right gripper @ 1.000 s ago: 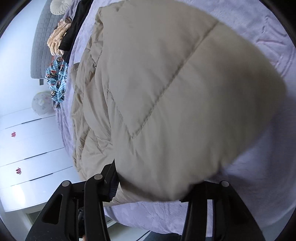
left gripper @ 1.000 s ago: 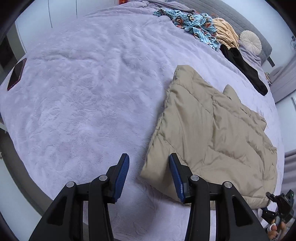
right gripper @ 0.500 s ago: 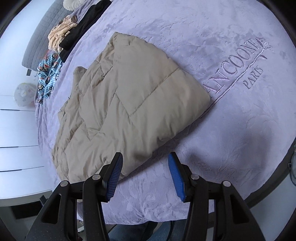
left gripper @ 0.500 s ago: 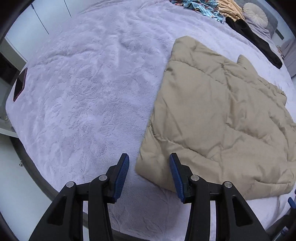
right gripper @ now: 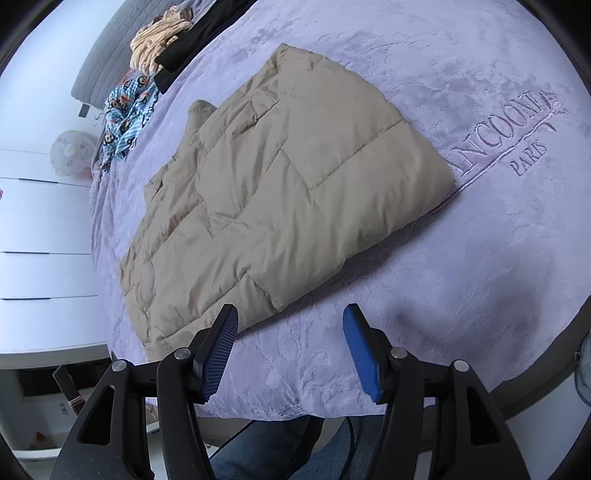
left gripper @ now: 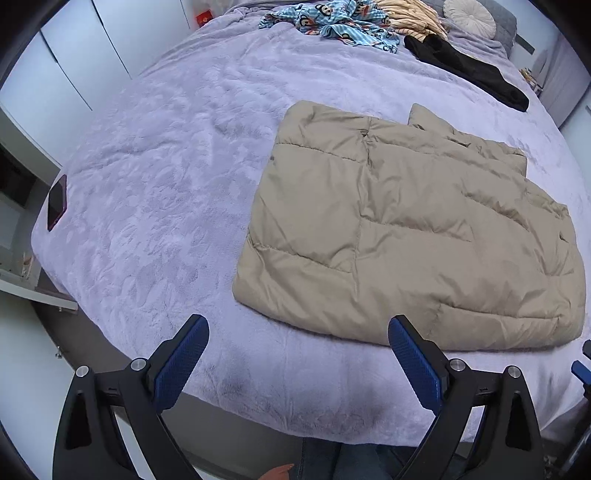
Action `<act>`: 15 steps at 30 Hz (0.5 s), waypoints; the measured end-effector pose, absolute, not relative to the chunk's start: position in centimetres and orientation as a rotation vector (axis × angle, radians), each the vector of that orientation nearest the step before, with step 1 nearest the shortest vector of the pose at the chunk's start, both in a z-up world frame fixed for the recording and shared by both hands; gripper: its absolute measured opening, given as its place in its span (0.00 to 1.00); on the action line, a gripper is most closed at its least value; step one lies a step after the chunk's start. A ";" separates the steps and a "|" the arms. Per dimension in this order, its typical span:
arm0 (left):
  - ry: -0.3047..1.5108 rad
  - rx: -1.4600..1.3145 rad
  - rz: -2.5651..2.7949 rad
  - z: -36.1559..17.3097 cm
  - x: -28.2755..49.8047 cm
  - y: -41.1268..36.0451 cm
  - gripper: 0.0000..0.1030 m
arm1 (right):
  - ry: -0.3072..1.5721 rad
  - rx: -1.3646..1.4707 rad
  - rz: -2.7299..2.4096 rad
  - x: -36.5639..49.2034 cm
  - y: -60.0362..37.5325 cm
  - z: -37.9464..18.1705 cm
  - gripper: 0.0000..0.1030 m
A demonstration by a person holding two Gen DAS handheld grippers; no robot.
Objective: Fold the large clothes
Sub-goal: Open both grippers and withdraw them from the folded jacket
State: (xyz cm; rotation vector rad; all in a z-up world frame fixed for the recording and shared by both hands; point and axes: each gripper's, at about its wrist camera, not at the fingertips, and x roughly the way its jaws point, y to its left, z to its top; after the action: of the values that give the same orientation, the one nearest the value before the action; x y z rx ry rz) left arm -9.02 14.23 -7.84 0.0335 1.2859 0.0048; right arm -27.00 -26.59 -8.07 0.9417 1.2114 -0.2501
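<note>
At near bed edge: left gripper (left gripper: 297, 363) jaws just sprung wide, nothing between. Right gripper (right gripper: 290, 352) jaws also just opening, about half spread, empty, over bare lilac blanket (left gripper: 155, 192). Just beyond: beige puffer jacket (left gripper: 406, 236) lying folded, flat, released. Risk: puffy fill springs fold back open; slick shell slips if pinched shallow. Left edge: phone (left gripper: 56, 203), could get swept off. Far end: monkey-print garment (left gripper: 332, 26), black garment (left gripper: 465, 68) waiting.
</note>
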 end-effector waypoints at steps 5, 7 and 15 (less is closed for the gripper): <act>1.302 0.059 -0.011 -7.9 -9.5 14.3 0.96 | 1.240 0.921 -0.219 -27.0 -25.2 -8.2 0.69; 1.308 0.066 -0.020 -8.1 -9.2 14.5 0.96 | 1.242 0.920 -0.212 -26.8 -24.5 -8.2 0.75; 1.321 0.096 -0.091 -8.9 -5.2 16.8 0.96 | 1.222 0.892 -0.199 -22.9 -20.1 -8.5 0.84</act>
State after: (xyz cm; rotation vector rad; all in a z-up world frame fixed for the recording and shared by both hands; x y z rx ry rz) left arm -5.16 16.79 -8.94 0.0960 1.3206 -0.0906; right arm -22.86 -20.14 -8.50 0.8925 1.2215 -0.1987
